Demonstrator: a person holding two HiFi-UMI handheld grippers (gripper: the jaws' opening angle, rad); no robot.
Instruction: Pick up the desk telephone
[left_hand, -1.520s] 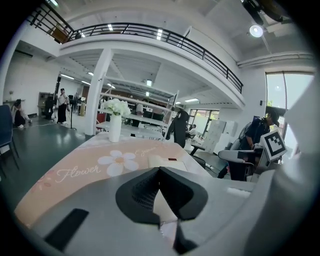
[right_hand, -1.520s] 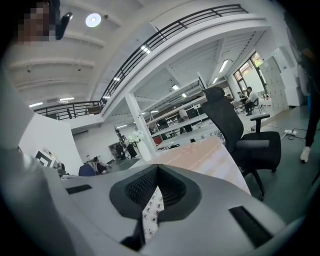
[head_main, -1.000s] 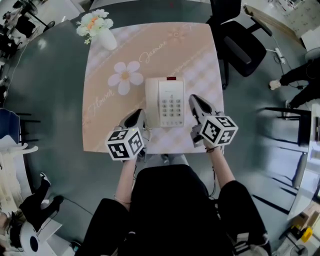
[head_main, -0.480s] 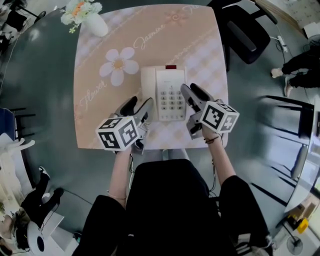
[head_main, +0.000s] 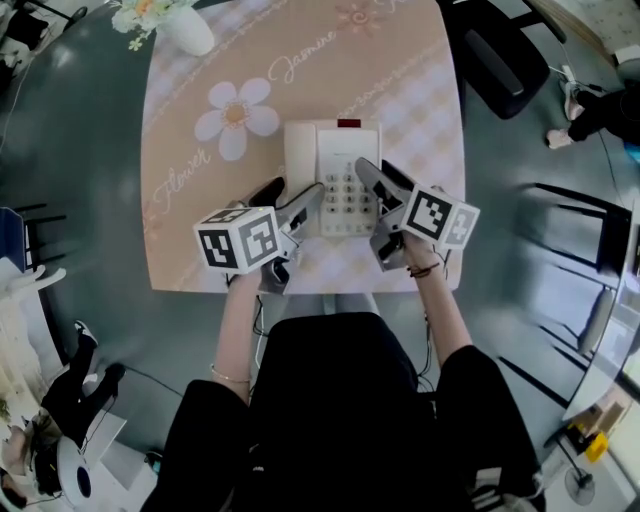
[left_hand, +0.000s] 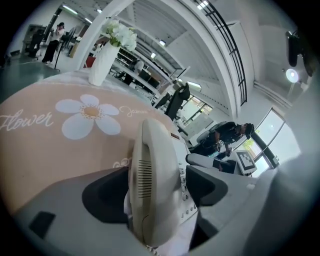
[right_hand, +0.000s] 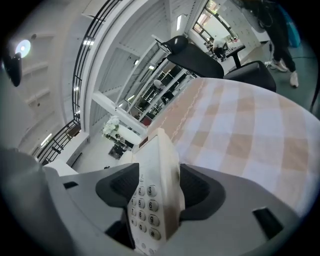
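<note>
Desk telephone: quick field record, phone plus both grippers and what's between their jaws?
telephone: white, flat on tablecloth, handset cradled
left gripper: open, jaws just opened, handset between them
right gripper: open, jaws just opened, keypad edge between them
lifted: not yet
vase: far left corner

Right tool: jaws wide, just been opening, set astride the keypad edge of a cream desk telephone, pads not pressing on it. Beyond: surface under peach-and-white checked cloth; black office chair behind.
</note>
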